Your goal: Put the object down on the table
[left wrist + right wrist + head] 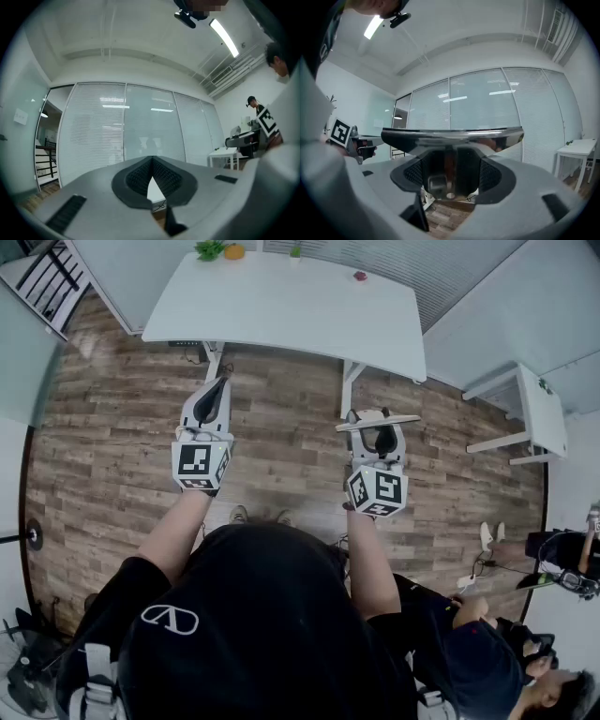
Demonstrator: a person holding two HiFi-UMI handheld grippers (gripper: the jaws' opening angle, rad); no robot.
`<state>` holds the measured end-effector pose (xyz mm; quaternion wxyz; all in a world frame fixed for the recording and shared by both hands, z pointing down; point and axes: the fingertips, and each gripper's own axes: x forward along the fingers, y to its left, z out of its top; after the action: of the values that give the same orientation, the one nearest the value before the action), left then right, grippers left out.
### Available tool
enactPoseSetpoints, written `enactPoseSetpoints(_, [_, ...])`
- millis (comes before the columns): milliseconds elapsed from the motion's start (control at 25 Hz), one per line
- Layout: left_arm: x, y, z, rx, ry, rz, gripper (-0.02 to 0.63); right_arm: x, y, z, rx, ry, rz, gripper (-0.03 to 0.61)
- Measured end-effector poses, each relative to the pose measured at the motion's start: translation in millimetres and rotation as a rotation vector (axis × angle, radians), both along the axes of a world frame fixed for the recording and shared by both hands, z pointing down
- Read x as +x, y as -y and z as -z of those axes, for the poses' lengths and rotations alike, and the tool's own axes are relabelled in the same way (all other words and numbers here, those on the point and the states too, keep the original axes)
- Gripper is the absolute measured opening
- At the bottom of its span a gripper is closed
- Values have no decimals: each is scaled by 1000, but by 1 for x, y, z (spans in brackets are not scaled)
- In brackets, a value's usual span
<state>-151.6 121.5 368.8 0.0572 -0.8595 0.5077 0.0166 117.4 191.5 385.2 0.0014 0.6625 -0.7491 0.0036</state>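
My right gripper (380, 420) is shut on a shiny metal object (405, 418), which has a broad flat top and a narrower body. In the right gripper view the metal object (452, 135) spans both jaws of the right gripper (452, 174), its body squeezed between the pads. My left gripper (223, 382) is shut and holds nothing; in the left gripper view, the left gripper (151, 161) has its jaws meeting at the tips. Both grippers hang over the wooden floor, short of the white table (281, 310).
On the table's far edge stand a small green plant (209, 249), an orange thing (233, 251) and a small red thing (360, 277). A second white table (539, 413) is at the right. A seated person (487, 652) is at the lower right.
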Motion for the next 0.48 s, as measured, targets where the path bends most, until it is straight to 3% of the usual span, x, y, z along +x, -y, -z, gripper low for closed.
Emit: enactPoseSetpoints(480, [4, 8, 0, -1, -1, -3, 5, 4, 8, -1, 1, 1, -7, 296])
